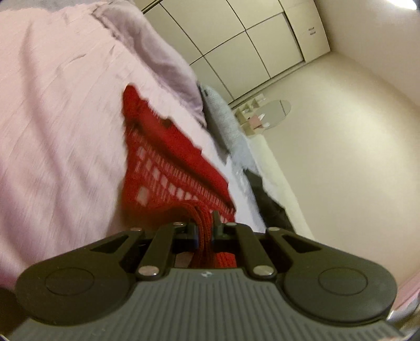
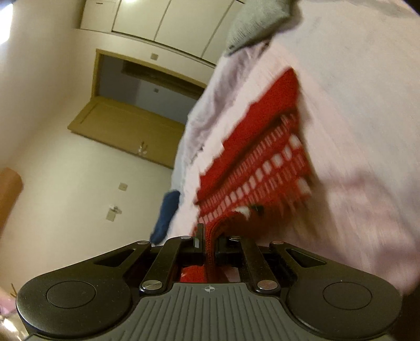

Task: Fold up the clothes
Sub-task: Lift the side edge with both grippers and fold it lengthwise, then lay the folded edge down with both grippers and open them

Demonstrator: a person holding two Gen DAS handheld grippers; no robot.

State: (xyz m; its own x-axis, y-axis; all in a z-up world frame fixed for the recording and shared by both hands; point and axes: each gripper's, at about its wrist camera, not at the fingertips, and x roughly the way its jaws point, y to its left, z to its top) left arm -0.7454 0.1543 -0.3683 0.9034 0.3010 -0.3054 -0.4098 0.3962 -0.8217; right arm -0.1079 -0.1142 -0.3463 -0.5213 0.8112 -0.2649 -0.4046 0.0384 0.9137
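**Both grippers on the red knit, mid-fold**

Our left gripper (image 1: 204, 228) is clamped on a bunched edge of the red knit garment (image 1: 168, 162), and our right gripper (image 2: 209, 244) pinches another gathered edge of the same garment (image 2: 257, 162). The open-mesh knit stretches away from both sets of fingers across the pink bedspread (image 1: 57, 126), partly lifted off it; blur suggests motion. A grey garment (image 2: 252, 23) lies further up the bed, a dark blue item (image 2: 165, 215) at its edge.

To fold well, we judge we should keep both grips level and evenly tensioned, carry the held edge over squarely, and avoid stretching the loose mesh before releasing.
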